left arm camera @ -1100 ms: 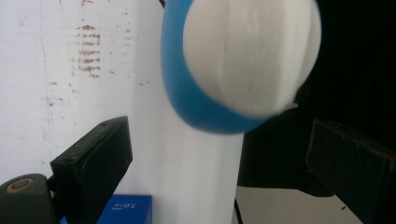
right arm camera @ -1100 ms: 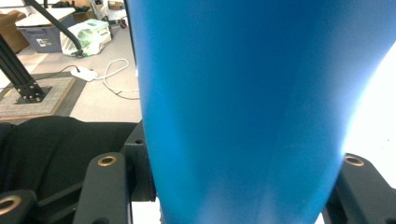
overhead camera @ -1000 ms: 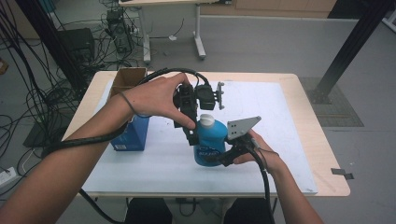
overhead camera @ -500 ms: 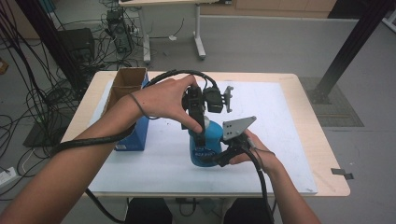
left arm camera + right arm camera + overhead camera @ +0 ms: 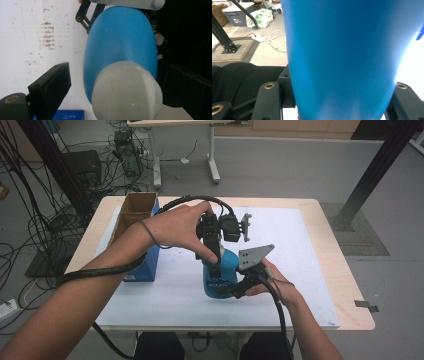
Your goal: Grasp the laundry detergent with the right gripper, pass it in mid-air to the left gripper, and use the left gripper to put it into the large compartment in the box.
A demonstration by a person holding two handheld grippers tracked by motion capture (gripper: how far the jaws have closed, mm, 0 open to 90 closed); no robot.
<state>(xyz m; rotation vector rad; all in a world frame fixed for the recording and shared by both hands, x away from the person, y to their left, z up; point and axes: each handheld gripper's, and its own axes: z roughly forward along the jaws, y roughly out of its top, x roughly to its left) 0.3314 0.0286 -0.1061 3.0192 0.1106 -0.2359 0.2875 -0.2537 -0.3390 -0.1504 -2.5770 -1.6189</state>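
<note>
bottle: blue bottle (image 5: 221,277) with white cap (image 5: 126,92), upright on table (image 5: 310,270)
right gripper (image 5: 239,287): clamped on bottle body
left gripper (image 5: 214,257): jaws wide, straddling cap, not touching
box: blue cardboard box (image 5: 137,242), left of bottle

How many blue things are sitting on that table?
2: a blue bottle at the centre, clamped by the right claw, and a blue box at the table's left edge. Others may be hidden.

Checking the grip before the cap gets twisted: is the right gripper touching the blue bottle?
Touching. In the right gripper view, the right gripper presses both fingers against the blue bottle.
</note>
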